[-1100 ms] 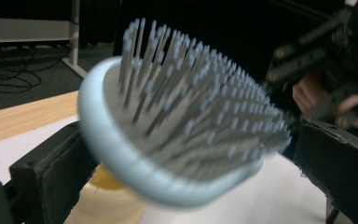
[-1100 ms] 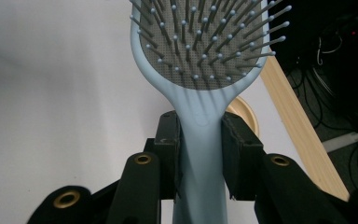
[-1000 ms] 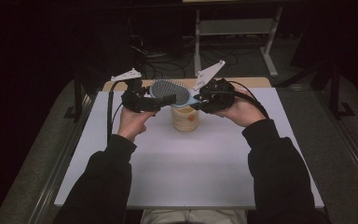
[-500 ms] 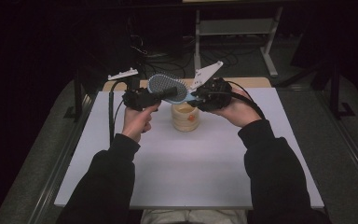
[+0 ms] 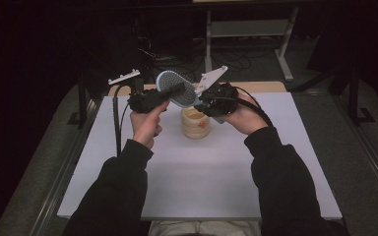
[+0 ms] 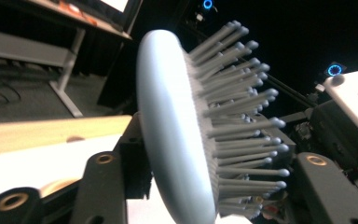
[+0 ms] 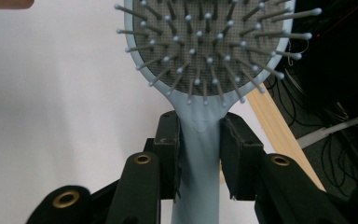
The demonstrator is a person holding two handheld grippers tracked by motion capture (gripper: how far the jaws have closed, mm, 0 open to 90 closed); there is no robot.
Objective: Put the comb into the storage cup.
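A pale blue plastic paddle hairbrush with a grey bristle pad (image 5: 176,88) is held in the air at the upper middle of the high view, above the far part of the white table (image 5: 202,187). Its handle is clamped between the pads of the right gripper (image 5: 204,101); in the right gripper view the two black jaws are seen pressed against the neck of the handle (image 7: 199,140) from both sides.

Compared with the picture a second earlier, the left gripper (image 5: 174,90) has been brought against the brush head, and its jaws have just been closing. In the left gripper view the brush head (image 6: 177,135) is seen edge-on between the jaws, one jaw at the smooth back and the other at the bristle tips (image 6: 261,140). Whether the pads actually press on it cannot be told. The brush appears to be on the point of being shared between both grippers, so a handover or a re-grip is probably in hand.

Directly below the brush, at the centre of the high view, a short cream-coloured ribbed cup with an orange mark (image 5: 195,123) stands on the table. It is near both hands and could be knocked if the brush is lowered. Dark cables (image 5: 117,123) trail from the left gripper across the table's left edge.
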